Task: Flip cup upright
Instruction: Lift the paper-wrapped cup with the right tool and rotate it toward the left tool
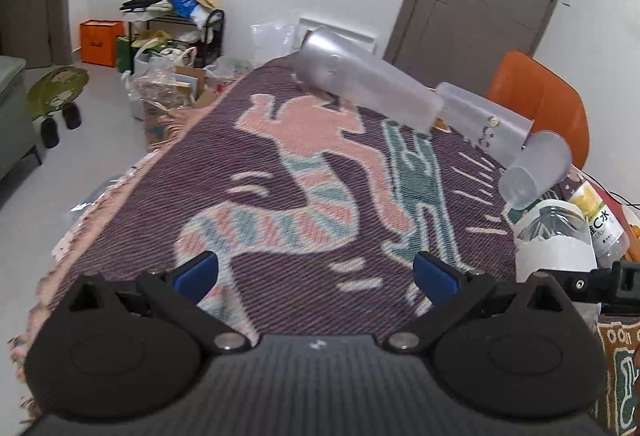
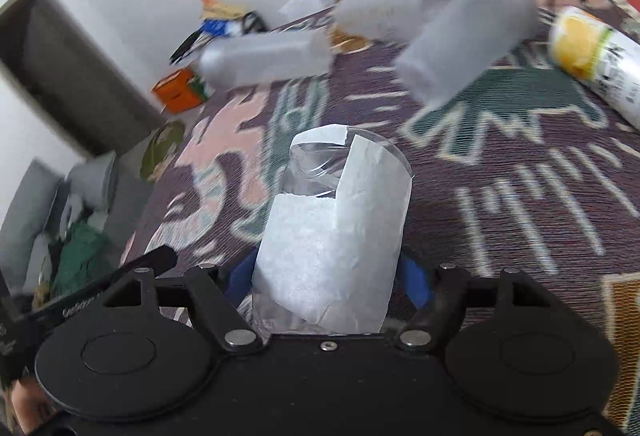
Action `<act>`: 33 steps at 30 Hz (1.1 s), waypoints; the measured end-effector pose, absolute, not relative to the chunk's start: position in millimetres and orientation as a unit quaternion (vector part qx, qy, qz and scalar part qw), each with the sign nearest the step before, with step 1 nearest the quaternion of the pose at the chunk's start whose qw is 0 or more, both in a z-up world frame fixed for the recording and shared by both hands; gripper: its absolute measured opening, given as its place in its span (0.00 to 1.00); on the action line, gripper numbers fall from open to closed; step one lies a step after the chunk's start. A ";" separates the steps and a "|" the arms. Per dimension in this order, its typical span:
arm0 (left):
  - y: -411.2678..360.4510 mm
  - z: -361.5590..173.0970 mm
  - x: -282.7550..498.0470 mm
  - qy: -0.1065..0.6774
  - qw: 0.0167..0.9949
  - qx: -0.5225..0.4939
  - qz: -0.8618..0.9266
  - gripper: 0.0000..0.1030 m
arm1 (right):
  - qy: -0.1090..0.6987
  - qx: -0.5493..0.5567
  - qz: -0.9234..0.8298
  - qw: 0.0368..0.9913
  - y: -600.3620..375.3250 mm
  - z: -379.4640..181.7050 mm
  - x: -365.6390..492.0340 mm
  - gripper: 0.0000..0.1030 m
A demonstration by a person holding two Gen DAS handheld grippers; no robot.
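Right tool clamped on paper-wrapped clear cup — long axis pointing away, above near table. Left tool spread apart, empty — cup just right of it.

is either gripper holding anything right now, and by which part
The right gripper is shut on the clear plastic cup wrapped in white paper, gripping its paper-wrapped sides near the end closest to the camera. The left gripper is open and empty.

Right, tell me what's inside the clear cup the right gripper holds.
Through the clear cup in the right gripper, only crinkled transparent wall shows near the top. White paper wrapped around it covers the lower part, so any contents there are hidden.
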State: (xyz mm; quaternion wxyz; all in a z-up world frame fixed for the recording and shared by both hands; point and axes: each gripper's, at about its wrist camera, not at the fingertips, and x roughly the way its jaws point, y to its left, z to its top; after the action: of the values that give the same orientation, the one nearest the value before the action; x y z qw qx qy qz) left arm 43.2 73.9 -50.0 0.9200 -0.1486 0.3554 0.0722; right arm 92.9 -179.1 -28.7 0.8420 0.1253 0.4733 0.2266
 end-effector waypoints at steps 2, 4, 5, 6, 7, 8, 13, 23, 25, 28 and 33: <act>78.0 -51.0 37.4 0.356 0.919 -0.150 0.077 1.00 | 0.476 0.110 0.243 0.838 -168.1 -27.4 88.8 0.69; 80.1 -52.0 32.3 0.358 0.918 -0.149 0.082 1.00 | 0.480 0.094 0.258 0.833 -158.2 -26.3 84.3 0.69; 81.4 -52.1 29.3 0.358 0.918 -0.149 0.085 1.00 | 0.482 0.087 0.264 0.831 -154.1 -25.8 81.0 0.69; 82.5 -51.9 26.2 0.358 0.918 -0.150 0.086 1.00 | 0.484 0.083 0.269 0.829 -150.0 -25.2 78.2 0.69; 83.7 -51.9 23.0 0.357 0.918 -0.150 0.088 1.00 | 0.485 0.081 0.274 0.827 -147.0 -24.8 75.8 0.69; 84.8 -51.9 20.0 0.357 0.917 -0.151 0.090 1.00 | 0.487 0.079 0.278 0.824 -144.5 -24.9 74.1 0.69; 88.7 -53.5 7.2 0.359 0.915 -0.155 0.096 1.00 | 0.491 0.069 0.294 0.817 -131.9 -22.2 56.7 0.70; 88.5 -52.6 -6.8 0.360 0.915 -0.154 0.093 1.00 | 0.501 0.071 0.291 0.812 -133.1 -28.4 39.4 0.81; 87.6 -51.5 -6.8 0.360 0.915 -0.156 0.088 1.00 | 0.490 0.074 0.287 0.819 -138.4 -24.5 37.4 0.86; 83.9 -47.8 -4.2 0.360 0.916 -0.156 0.077 1.00 | 0.471 0.076 0.280 0.833 -148.1 -17.1 34.7 0.89; 75.2 -39.7 5.2 0.367 0.917 -0.148 0.046 1.00 | 0.449 0.097 0.259 0.849 -168.2 -14.0 33.7 0.89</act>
State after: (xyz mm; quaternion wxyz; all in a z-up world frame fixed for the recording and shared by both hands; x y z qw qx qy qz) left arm 5.2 75.2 -39.7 0.9172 -0.1482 0.3671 0.0460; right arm 33.7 -168.2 -14.0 0.8495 0.0974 0.4493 0.2588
